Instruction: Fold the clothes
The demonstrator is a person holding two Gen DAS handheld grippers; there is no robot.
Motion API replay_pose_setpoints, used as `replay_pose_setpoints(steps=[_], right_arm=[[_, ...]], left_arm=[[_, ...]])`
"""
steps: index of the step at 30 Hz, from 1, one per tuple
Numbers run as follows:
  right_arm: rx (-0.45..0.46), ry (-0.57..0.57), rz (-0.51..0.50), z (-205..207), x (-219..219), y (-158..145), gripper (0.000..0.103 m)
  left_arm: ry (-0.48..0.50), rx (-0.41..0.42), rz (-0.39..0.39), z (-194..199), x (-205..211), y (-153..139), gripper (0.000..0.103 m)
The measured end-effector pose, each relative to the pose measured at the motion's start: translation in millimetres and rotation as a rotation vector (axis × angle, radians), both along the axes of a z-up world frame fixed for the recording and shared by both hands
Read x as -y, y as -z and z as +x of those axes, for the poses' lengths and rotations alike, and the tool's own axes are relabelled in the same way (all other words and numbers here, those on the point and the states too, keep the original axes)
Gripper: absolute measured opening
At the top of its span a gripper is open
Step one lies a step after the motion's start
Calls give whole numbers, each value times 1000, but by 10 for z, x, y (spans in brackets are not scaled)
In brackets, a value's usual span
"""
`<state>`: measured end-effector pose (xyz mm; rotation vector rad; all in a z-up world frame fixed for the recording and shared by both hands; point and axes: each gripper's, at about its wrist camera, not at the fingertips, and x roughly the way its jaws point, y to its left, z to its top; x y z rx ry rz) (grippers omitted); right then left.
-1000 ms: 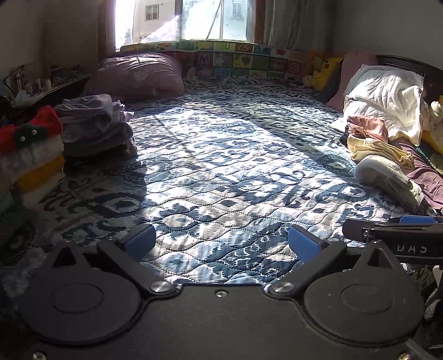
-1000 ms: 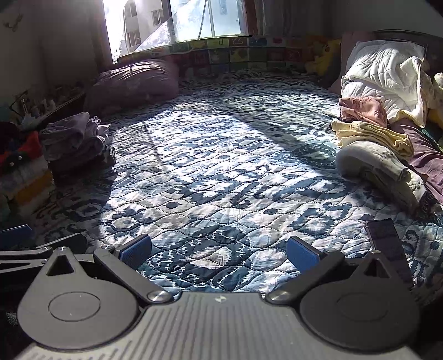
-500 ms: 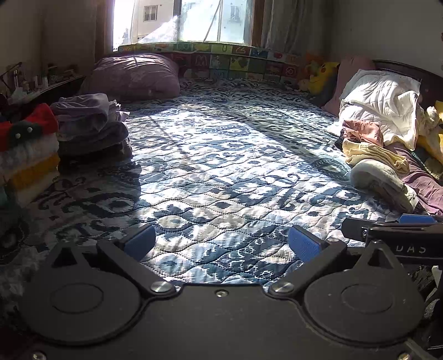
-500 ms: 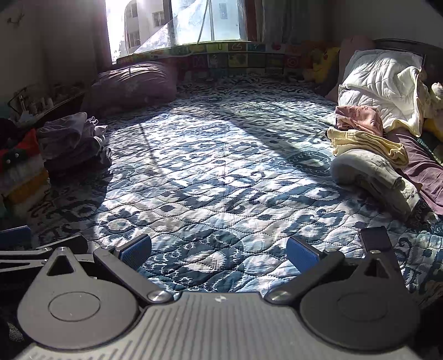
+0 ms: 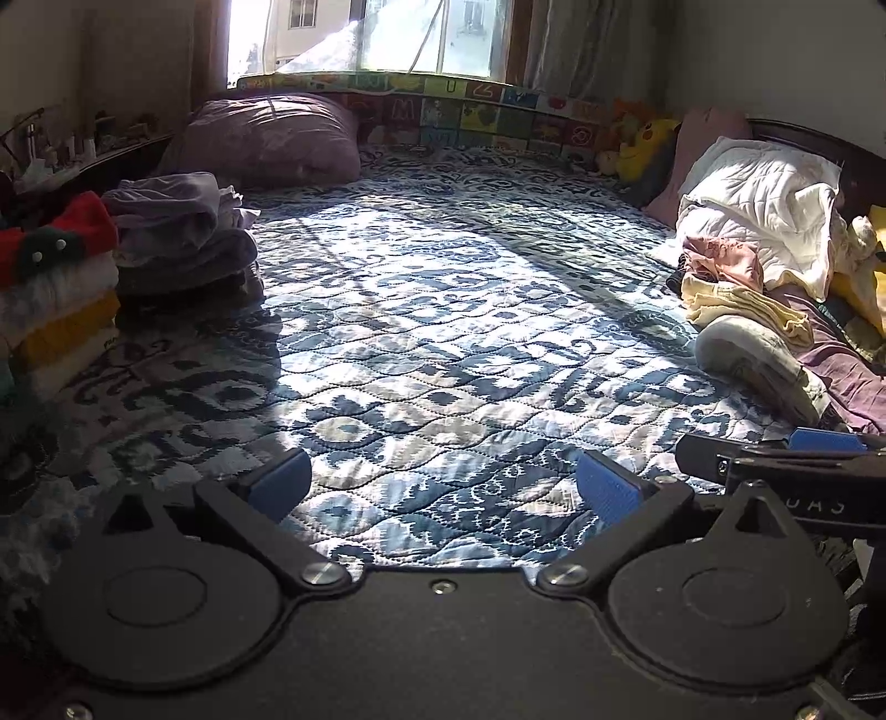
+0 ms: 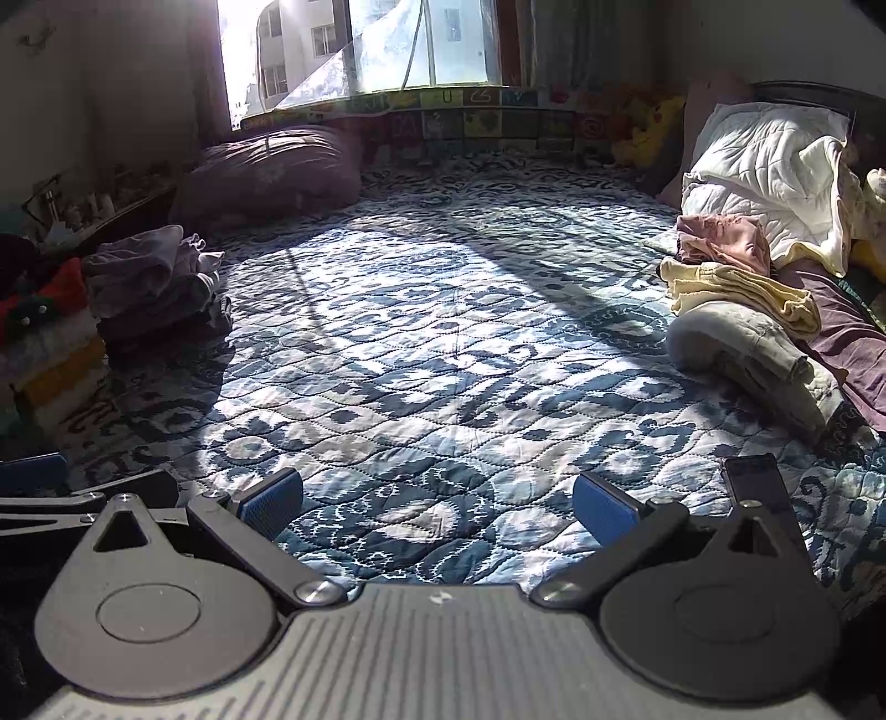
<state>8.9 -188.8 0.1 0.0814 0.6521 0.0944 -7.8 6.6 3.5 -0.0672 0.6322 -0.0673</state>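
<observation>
Quilt [image 5: 443, 332], blue/white patterned: covers whole bed, centre bare, sunlit.
White duvet [image 5: 775, 216]: bunched at quilt's far right edge.
Purple cushion [image 5: 266, 138]: quilt's far left corner, under window [image 5: 387, 33].
Unfolded clothes [image 6: 742, 310]: loose heap on quilt's right edge, below duvet; pink, yellow, grey, maroon pcs.
Folded stacks [image 5: 171, 232]: quilt's left edge, purple/grey; red/white/yellow pile beside.
Left gripper [image 5: 443, 487]: over quilt's near edge, fingers spread, empty.
Right gripper [image 6: 437, 507]: same, spread wide, holding nothing.
Phone [image 6: 758, 482]: dark, flat on quilt, near right.
</observation>
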Motion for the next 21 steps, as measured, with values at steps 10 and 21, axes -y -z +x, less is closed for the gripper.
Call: replay_pose_setpoints(steps=[10, 21], right_arm=[[7, 9, -7, -95, 27, -25, 103], [40, 7, -10, -382, 55, -124, 103]], left_arm=[[7, 2, 7, -96, 48, -43, 103], [-19, 41, 37, -348, 98, -138, 103]])
